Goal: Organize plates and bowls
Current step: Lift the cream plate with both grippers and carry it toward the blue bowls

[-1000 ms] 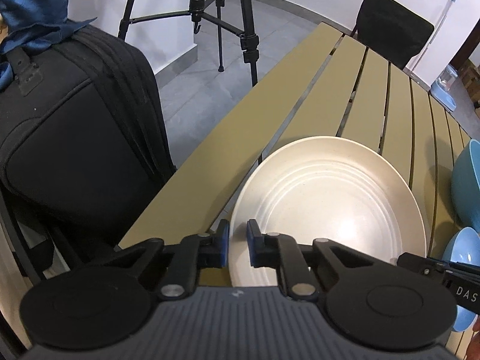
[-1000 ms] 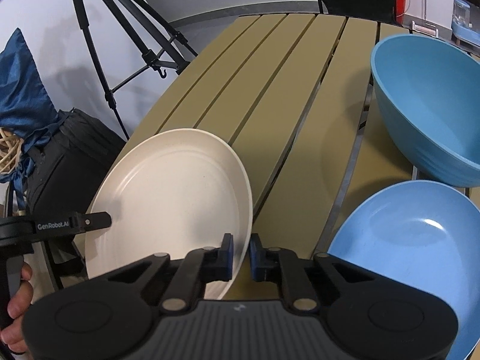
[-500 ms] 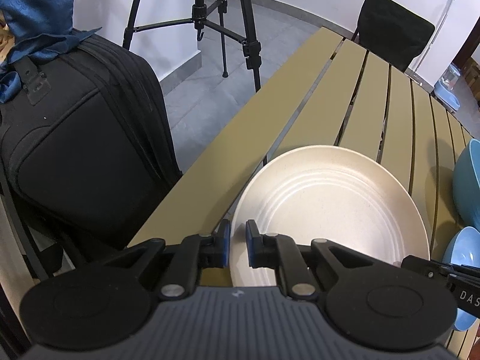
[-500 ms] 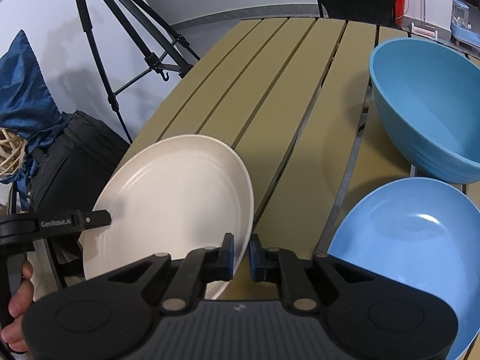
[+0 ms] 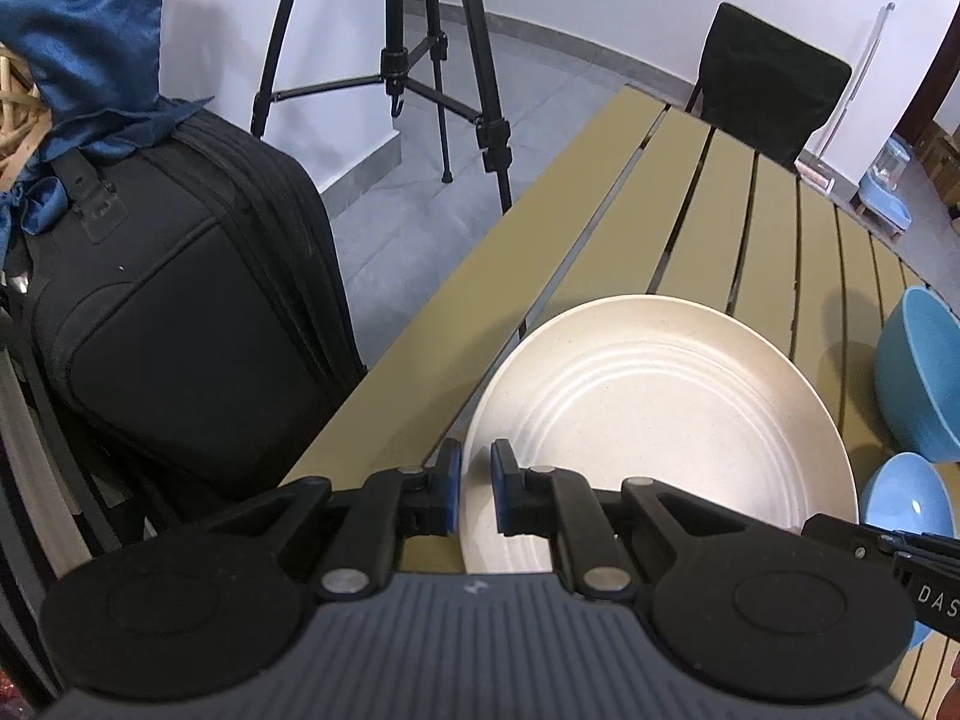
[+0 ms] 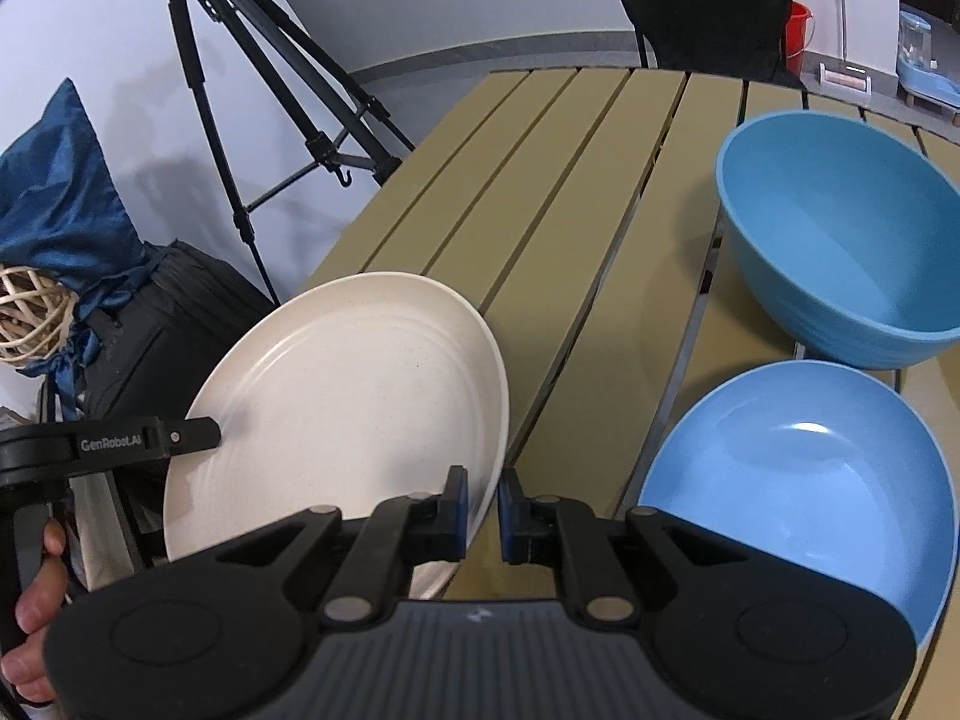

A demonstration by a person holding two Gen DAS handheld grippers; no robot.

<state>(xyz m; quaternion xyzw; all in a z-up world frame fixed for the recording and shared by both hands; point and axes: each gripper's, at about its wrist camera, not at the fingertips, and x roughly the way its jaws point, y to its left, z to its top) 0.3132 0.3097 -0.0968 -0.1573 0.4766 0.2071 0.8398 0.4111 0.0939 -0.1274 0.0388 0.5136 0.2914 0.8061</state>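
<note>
A cream plate (image 5: 660,402) (image 6: 342,396) hangs above the slatted table, pinched at two edges. My left gripper (image 5: 476,495) is shut on its left rim, and my right gripper (image 6: 482,510) is shut on its right rim. The plate is lifted off the slats and tilts toward the left. A shallow light-blue plate (image 6: 804,474) (image 5: 906,504) lies on the table to the right of it. Behind that stands a deep blue bowl (image 6: 840,240) (image 5: 918,378).
The olive slatted table (image 6: 540,192) (image 5: 708,192) runs away from me, its left edge close by the plate. Off that edge stand a black suitcase (image 5: 174,312) with blue cloth (image 5: 78,30) on it and a tripod (image 5: 444,60). A black chair (image 6: 702,0) sits at the far end.
Both grippers have risen with the plate between them, so the plate now hangs higher over the table and the suitcase and table look farther away.
</note>
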